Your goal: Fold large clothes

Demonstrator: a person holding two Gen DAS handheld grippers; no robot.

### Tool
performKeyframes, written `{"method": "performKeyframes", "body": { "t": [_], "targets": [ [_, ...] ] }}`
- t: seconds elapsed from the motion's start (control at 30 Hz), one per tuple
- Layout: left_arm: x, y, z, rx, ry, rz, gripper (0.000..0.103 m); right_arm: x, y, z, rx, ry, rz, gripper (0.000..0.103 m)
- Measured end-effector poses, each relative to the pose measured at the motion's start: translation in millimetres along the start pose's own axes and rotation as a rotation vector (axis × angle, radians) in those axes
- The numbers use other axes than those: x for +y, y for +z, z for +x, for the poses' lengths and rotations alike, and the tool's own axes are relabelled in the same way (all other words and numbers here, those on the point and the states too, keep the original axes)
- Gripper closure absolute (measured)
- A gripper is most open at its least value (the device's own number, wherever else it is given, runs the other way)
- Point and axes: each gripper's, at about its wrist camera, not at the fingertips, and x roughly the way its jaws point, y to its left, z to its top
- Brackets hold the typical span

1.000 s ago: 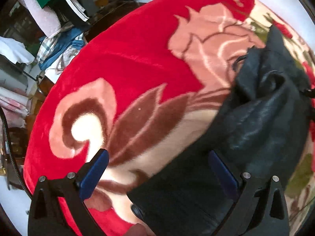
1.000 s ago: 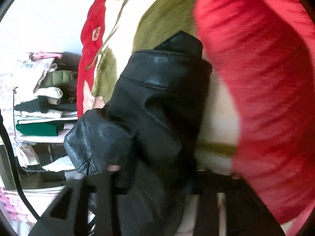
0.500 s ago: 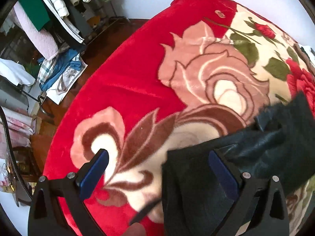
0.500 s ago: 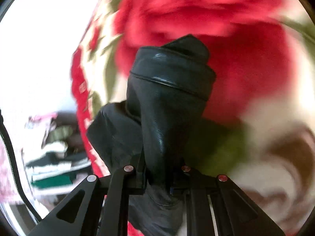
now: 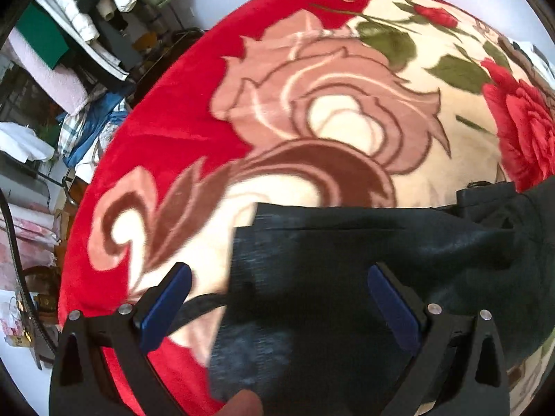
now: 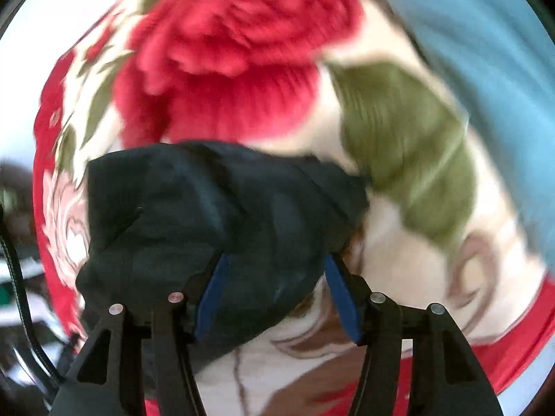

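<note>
Two blue-padded fingers of the left gripper (image 5: 277,298) stood wide apart in the left wrist view, holding nothing. Between and beyond them lay the black leather jacket (image 5: 347,260), spread fairly flat on the floral blanket (image 5: 312,111), its straight far edge running across ahead of the jaws and its left edge just inside the left finger. The leather looked thick, fairly heavy and smooth, so I judged it would drape slowly, resist sharp creases and tend to slip between the pads; a hem, seam or doubled edge looked the surest place to pinch. A thin dark strap (image 5: 201,306) curled out by the left finger, and whether it belonged to the jacket could not be told. The jacket's right part ran out of frame, bunched and unclear.

In the right wrist view, the right gripper (image 6: 274,289) was open too, its fingers parted around a rounded bulge of the same jacket (image 6: 215,208), which lay between and ahead of them; whether the pads touched it could not be made out. Motion blur smeared the blanket (image 6: 399,131) and a pale blue cloth (image 6: 485,34) far to the right, and the jacket's near edge was hidden behind the gripper body.
</note>
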Motion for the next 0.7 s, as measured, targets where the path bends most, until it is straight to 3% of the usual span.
{"method": "performKeyframes", "body": {
  "t": [0.07, 0.13, 0.2, 0.23, 0.3, 0.4, 0.5, 0.63, 0.7],
  "targets": [
    [-12.1, 0.3, 11.9, 0.005, 0.030, 0.024, 0.000, 23.4, 2.9, -14.3, -0.044, -0.005, -0.075, 0.043],
    [-21.4, -0.5, 27.8, 0.013, 0.063, 0.050, 0.000, 63.6, 11.3, -11.1, -0.044, 0.077, -0.162, 0.043],
    [-24.4, -1.4, 43.3, 0.041, 0.073, 0.065, 0.000, 90.5, 15.2, 8.3, -0.004, 0.153, -0.217, 0.055],
    [-23.7, -2.2, 50.2, 0.052, 0.061, 0.061, 0.000, 105.3, 19.5, 20.2, 0.024, 0.185, -0.239, 0.073],
    [-19.2, -3.8, 59.7, 0.076, 0.027, 0.043, 0.000, 144.0, 26.6, 51.1, 0.075, 0.197, -0.293, 0.080],
    [-11.7, -2.3, 68.4, 0.096, -0.015, 0.010, 0.000, 182.8, 33.4, 93.4, 0.128, 0.114, -0.352, 0.082],
    [-6.1, -0.5, 75.7, 0.092, -0.055, -0.026, 0.000, 188.5, 43.4, 129.3, 0.194, 0.082, -0.357, 0.082],
    [-5.4, 0.2, 77.2, 0.101, -0.055, -0.048, 0.000, 187.4, 60.4, 127.5, 0.292, 0.113, -0.313, 0.082],
    [-1.9, 2.0, 70.6, 0.127, -0.066, -0.051, 0.000, 185.7, 57.6, 106.6, 0.267, 0.127, -0.325, 0.081]
  ]
}}
